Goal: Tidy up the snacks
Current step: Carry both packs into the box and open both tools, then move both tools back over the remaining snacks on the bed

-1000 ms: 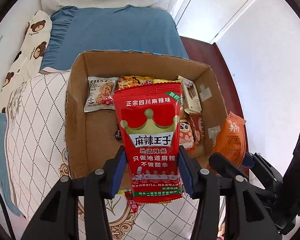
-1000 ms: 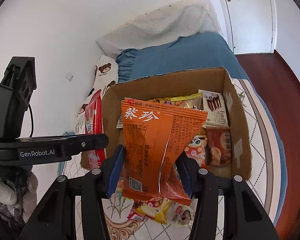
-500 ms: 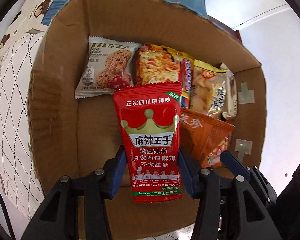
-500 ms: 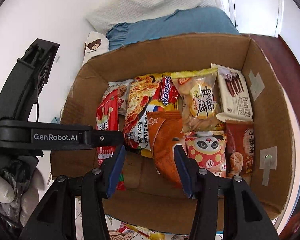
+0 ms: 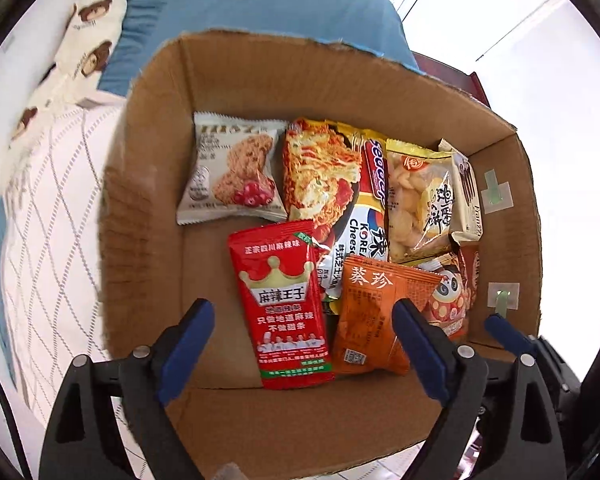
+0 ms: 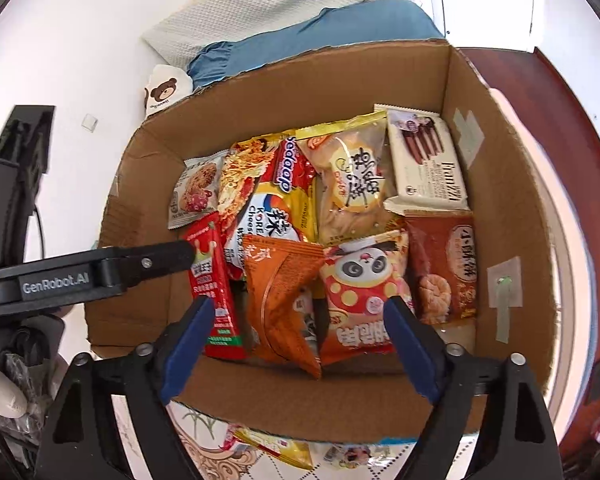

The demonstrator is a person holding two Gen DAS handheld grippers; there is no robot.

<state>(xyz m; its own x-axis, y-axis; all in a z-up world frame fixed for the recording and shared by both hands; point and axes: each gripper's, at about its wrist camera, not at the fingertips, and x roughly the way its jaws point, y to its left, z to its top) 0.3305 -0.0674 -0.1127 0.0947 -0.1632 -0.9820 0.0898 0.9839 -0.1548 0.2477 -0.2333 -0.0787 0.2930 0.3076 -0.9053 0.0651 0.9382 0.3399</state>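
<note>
A cardboard box (image 5: 148, 216) (image 6: 500, 168) on the bed holds several snack packets. The red spicy-strip packet (image 5: 284, 308) (image 6: 212, 280) lies on the box floor, left of the orange packet (image 5: 376, 320) (image 6: 280, 292). My left gripper (image 5: 304, 332) is open and empty, jaws spread wide just above the red and orange packets. My right gripper (image 6: 296, 328) is open and empty above the orange packet and a panda packet (image 6: 364, 292). The left gripper's body (image 6: 80, 276) shows at the left of the right wrist view.
Further in lie a cookie packet (image 5: 232, 176), a noodle pack (image 5: 328, 184), a crisps bag (image 5: 420, 196) and a chocolate-stick pack (image 6: 424, 160). More snacks (image 6: 276, 446) lie on the quilt (image 5: 48, 216) before the box. Blue pillow (image 5: 260, 8) behind.
Both grippers carried their packets into the box and opened. The red packet and the orange packet now lie released on the box floor.
</note>
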